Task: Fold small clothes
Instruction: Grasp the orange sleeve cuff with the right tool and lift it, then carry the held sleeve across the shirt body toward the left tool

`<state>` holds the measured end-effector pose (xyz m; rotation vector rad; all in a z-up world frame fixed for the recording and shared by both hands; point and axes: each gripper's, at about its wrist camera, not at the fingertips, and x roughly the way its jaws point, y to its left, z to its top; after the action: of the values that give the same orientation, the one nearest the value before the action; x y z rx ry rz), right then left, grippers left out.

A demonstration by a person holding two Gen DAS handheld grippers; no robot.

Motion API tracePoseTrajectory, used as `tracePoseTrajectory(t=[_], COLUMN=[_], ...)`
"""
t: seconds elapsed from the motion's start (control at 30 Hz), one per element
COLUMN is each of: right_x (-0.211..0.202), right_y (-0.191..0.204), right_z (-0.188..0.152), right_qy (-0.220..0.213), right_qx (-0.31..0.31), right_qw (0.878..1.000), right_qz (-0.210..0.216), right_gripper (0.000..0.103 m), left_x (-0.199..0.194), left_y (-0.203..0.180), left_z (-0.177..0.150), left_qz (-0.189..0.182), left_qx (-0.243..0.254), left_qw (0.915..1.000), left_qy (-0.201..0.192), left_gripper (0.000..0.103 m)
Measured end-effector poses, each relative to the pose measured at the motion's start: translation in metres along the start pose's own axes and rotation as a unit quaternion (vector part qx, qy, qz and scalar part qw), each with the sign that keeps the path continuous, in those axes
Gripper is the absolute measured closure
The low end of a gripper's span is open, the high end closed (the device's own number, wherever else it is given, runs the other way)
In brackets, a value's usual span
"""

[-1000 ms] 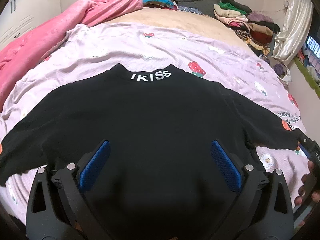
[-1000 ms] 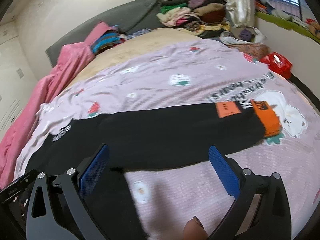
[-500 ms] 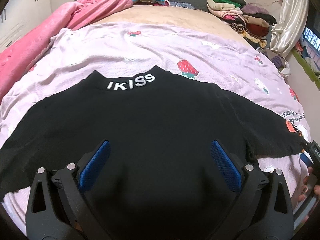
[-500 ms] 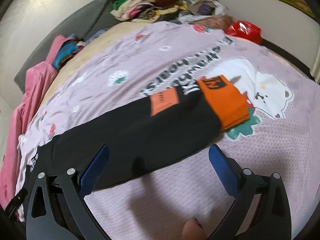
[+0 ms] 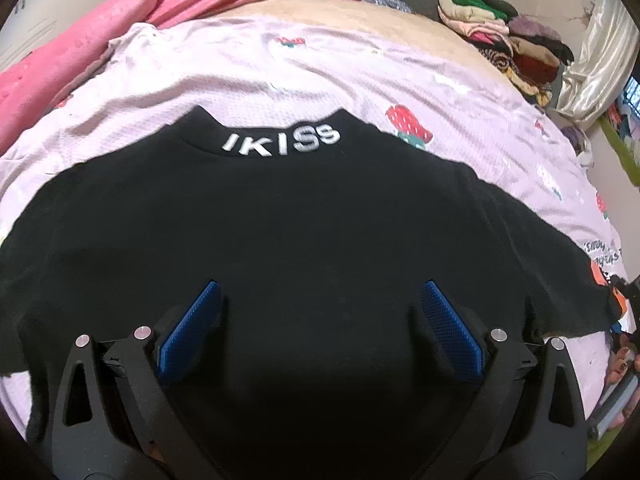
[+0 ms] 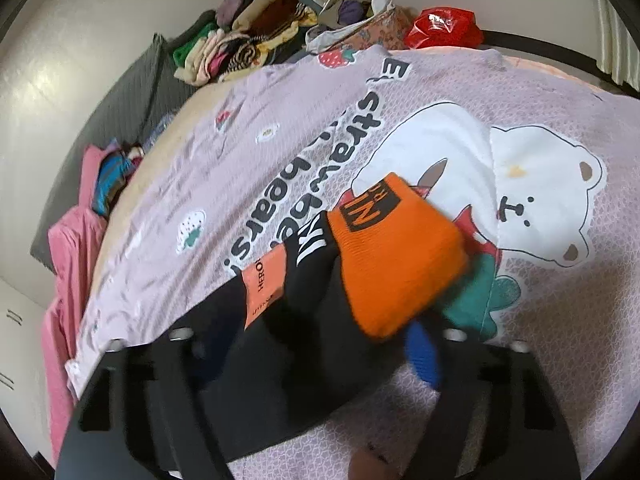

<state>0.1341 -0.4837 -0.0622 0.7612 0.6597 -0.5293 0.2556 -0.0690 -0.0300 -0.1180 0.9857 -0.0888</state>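
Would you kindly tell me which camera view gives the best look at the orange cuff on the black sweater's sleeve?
The right wrist view: the orange cuff fills the middle of the picture, its black lettering visible. The left wrist view shows only an orange sliver at its right edge, past the black sweater.

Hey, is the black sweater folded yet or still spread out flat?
Spread out. The black sweater lies flat on the pink sheet, collar lettering up, both sleeves stretched sideways; the orange cuff sits unfolded.
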Motion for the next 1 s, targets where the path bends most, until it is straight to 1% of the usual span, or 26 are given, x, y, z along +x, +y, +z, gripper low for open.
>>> tracePoseTrajectory(t=[0.03,0.07,0.13,0.17,0.33,0.53,0.73,0.8,1.0], right_x=[-0.001,-0.004,-0.013,-0.017,-0.040,-0.063,-0.087,-0.092,-0.102], right_y=[-0.002,-0.004,-0.006,-0.005,0.011,0.042,0.085,0.097,0.140], right_z=[0.001,0.001,0.004,0.006,0.005,-0.002,-0.013,-0.018,-0.039], right_qy=[-0.003,-0.009,-0.028,-0.035,-0.058,-0.074,-0.080,-0.080,-0.072], right_qx=[0.003,0.007,0.006,0.002,-0.038,-0.085,-0.143,-0.158,-0.205], right_qw=[1.000,1.000,0.999,0.999,0.995,0.988,0.974,0.969,0.956], right_qz=[0.003,0.008,0.024,0.031,0.070,0.105,0.158,0.170,0.195], right_gripper=[0.058,0.064,0.082,0.083,0.084,0.085,0.085,0.085,0.085], left_x=[-0.006,-0.009,-0.016,-0.019,-0.037,-0.053,-0.064,-0.069,-0.080], left_y=[0.001,0.002,0.004,0.004,0.008,0.016,0.031,0.040,0.061], left_z=[0.000,0.000,0.001,0.002,0.003,0.006,0.011,0.012,0.013], left_qz=[0.002,0.003,0.002,0.003,0.009,0.006,0.004,0.005,0.022], left_qx=[0.000,0.000,0.000,-0.001,-0.002,-0.007,-0.019,-0.031,-0.042], left_qw=[1.0000,0.9999,0.9998,0.9998,0.9991,0.9986,0.9981,0.9974,0.9958], left_qy=[-0.007,-0.011,-0.018,-0.021,-0.042,-0.051,-0.059,-0.064,-0.078], left_gripper=[0.009,0.009,0.009,0.009,0.009,0.009,0.009,0.009,0.009])
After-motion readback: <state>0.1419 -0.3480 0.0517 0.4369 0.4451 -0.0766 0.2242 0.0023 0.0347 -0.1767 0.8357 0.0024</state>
